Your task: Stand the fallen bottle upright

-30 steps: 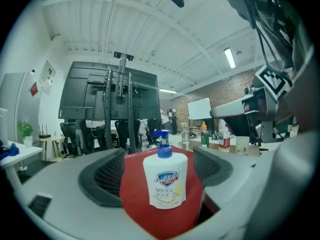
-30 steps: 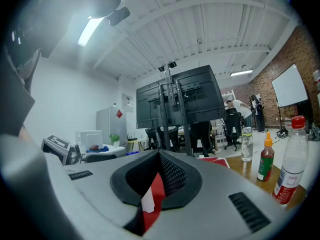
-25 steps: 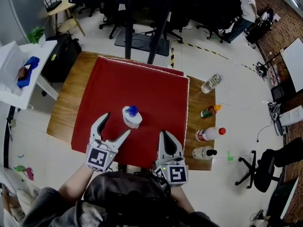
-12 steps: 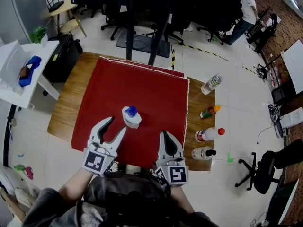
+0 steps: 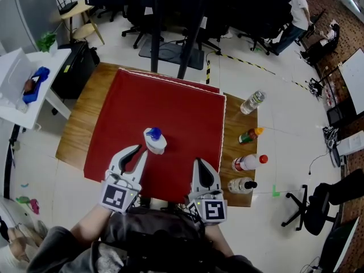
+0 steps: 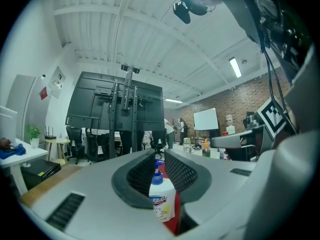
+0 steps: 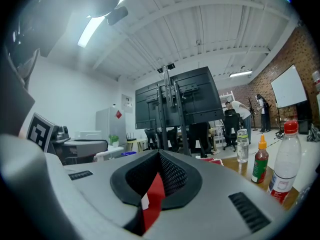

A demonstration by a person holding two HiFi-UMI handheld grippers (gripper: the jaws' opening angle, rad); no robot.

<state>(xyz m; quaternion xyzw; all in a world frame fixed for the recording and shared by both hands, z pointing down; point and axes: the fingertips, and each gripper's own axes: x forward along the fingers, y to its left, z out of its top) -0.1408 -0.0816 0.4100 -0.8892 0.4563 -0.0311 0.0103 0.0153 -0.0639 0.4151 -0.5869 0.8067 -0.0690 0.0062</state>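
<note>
1. Red cloth (image 5: 170,107) covered most of the wooden table (image 5: 77,129).
2. We saw the bottle (image 5: 154,141) upright on the cloth's near half.
3. Our left gripper (image 5: 140,151) had just been closing to a narrow gap with nothing between its jaws. The bottle stood just past its tips.
4. Our right gripper (image 5: 200,162), at the cloth's near edge, was closed and empty.

An open-plan office or lab: swivel chairs (image 5: 318,205), whiteboard (image 6: 206,119), brick wall (image 6: 236,102); ceiling strip lights (image 6: 235,67).
</note>
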